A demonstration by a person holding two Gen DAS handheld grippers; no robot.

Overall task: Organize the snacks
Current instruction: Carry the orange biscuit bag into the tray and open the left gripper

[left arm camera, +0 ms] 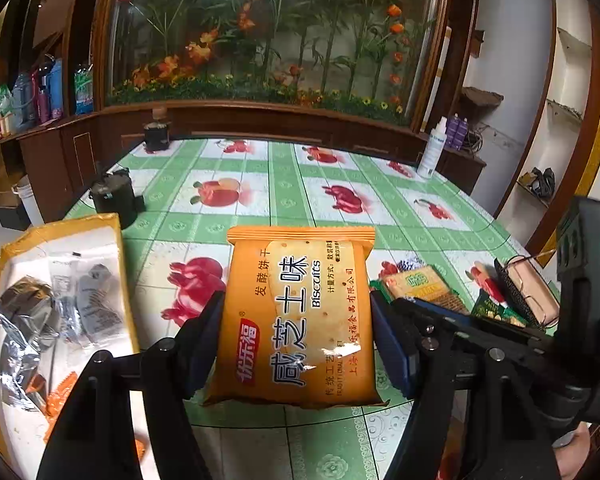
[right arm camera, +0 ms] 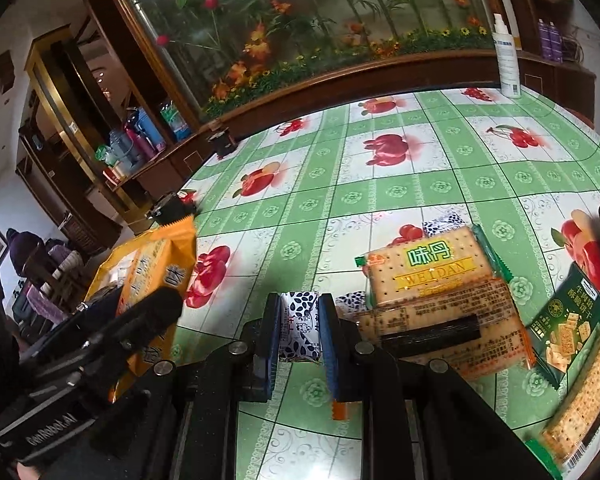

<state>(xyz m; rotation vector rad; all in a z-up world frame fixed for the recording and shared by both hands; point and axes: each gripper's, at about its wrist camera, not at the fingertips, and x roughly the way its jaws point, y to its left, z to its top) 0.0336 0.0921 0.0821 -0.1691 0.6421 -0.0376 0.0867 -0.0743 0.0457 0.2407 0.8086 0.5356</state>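
Observation:
My left gripper (left arm camera: 298, 316) is shut on an orange biscuit packet (left arm camera: 300, 320) and holds it above the table; it also shows in the right wrist view (right arm camera: 152, 268). My right gripper (right arm camera: 300, 320) is shut on a small blue-and-white candy packet (right arm camera: 300, 328). An orange tray (left arm camera: 60, 224) with silver and clear wrappers lies at the left. A WEIDAN cracker pack (right arm camera: 424, 268), a clear cracker pack (right arm camera: 444, 332) and a green cracker pack (right arm camera: 568, 320) lie on the table at the right.
The table (left arm camera: 284, 200) has a green cloth with fruit prints. Two dark jars (left arm camera: 114, 198) stand at its left, a white spray bottle (right arm camera: 508, 60) at the far right. A wooden cabinet with flowers runs behind. More blue-and-white candies (right arm camera: 446, 220) lie by the crackers.

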